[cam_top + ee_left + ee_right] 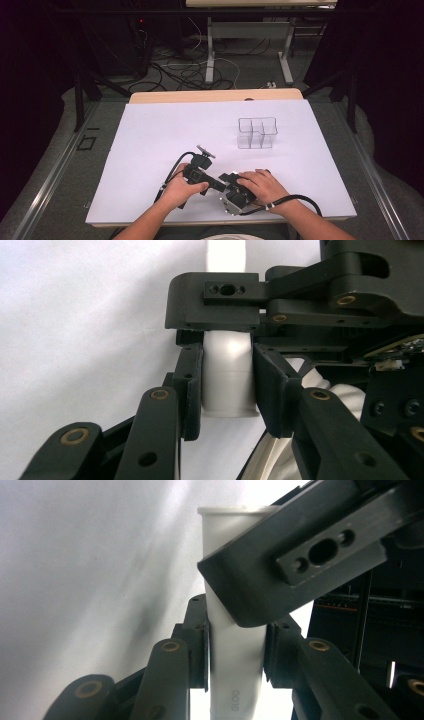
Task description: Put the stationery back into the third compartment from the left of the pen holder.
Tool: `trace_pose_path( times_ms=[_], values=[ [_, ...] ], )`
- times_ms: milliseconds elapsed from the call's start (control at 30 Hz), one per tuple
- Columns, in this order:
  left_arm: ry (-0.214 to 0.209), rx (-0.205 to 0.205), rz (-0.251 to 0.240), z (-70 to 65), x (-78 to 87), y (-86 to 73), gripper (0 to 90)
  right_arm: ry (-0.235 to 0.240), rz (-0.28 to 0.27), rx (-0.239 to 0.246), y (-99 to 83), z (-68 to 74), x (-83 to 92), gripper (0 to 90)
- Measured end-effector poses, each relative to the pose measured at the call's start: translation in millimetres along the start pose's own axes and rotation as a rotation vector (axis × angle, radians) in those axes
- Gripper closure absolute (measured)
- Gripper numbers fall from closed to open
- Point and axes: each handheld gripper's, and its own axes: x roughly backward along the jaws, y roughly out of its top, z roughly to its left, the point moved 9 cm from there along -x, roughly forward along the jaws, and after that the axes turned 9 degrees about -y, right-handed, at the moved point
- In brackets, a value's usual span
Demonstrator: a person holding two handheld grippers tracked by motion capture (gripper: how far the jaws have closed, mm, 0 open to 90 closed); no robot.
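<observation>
A white tube with pale grey lettering near one end is held by both grippers at once. In the left gripper view my left gripper is shut on one smooth end of it, pads flat against both sides. My right gripper is shut on the tube's body in its own view. Each view has the other gripper's black jaw crossing the tube just beyond. From above, the left gripper and right gripper meet tip to tip near the table's front edge, and the hands hide the tube.
A clear plastic organizer with several compartments stands on the white sheet at the back right, well away from the hands. Cables trail from both grippers toward the front edge. Beyond the table are floor cables and desk legs.
</observation>
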Motion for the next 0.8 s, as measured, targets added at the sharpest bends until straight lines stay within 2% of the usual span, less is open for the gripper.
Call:
trace_pose_path(
  times_ms=[100, 133, 167, 200, 233, 367, 400, 467, 533, 600, 700, 733, 767, 800],
  values=[
    [-0.005, -0.004, -0.031, 1.4, 3.9, 2.9, 59.7, 0.006, 0.004, -0.003, -0.7, 1.1, -0.2, 68.9],
    [-0.004, -0.003, -0.040, 1.9, 5.5, 3.7, 58.2, -0.016, -0.006, -0.008, -0.2, 0.4, -1.0, 68.9],
    [-0.003, -0.003, -0.053, 2.5, 7.1, 4.6, 57.4, -0.019, -0.004, -0.006, -0.5, 0.2, -1.1, 68.9],
    [-0.002, -0.004, -0.069, 2.9, 8.7, 5.8, 55.8, 0.007, 0.005, -0.003, -1.3, 1.3, -0.7, 68.9],
    [-0.002, -0.004, -0.069, 2.9, 8.7, 5.8, 54.8, 0.003, 0.011, -0.006, -2.0, 1.2, -0.3, 68.9],
    [0.023, -0.023, -0.111, 7.3, 19.3, 9.5, 51.7, 0.003, 0.009, -0.009, -3.2, 0.9, -0.8, 68.9],
    [0.028, -0.024, -0.119, 8.3, 21.3, 10.0, 51.3, 0.007, 0.019, -0.022, -4.1, 1.9, -0.2, 68.9],
    [0.033, -0.026, -0.130, 9.6, 23.1, 11.0, 49.5, 0.003, 0.011, -0.013, -3.8, 0.7, -0.8, 68.9],
    [0.055, -0.028, -0.151, 14.4, 27.6, 12.5, 49.1, -0.020, 0.002, -0.024, -4.0, -0.4, -1.6, 68.9],
    [0.066, -0.029, -0.155, 17.5, 30.7, 12.5, 48.2, -0.020, 0.004, -0.025, -4.5, -0.7, -1.4, 69.0],
    [0.084, -0.030, -0.175, 21.5, 35.6, 14.1, 47.3, 0.006, 0.012, -0.026, -5.2, 0.3, -0.8, 69.0],
    [0.086, -0.026, -0.183, 22.3, 37.3, 14.5, 46.9, -0.018, 0.004, -0.029, -4.9, -0.8, -1.2, 69.0],
    [0.091, -0.029, -0.190, 23.6, 39.2, 15.1, 46.5, -0.018, 0.005, -0.031, -5.2, -0.8, -1.2, 69.0],
    [0.094, -0.026, -0.199, 24.7, 40.9, 15.7, 46.0, 0.005, 0.014, -0.032, -6.0, 0.2, -0.4, 69.0]
  ],
)
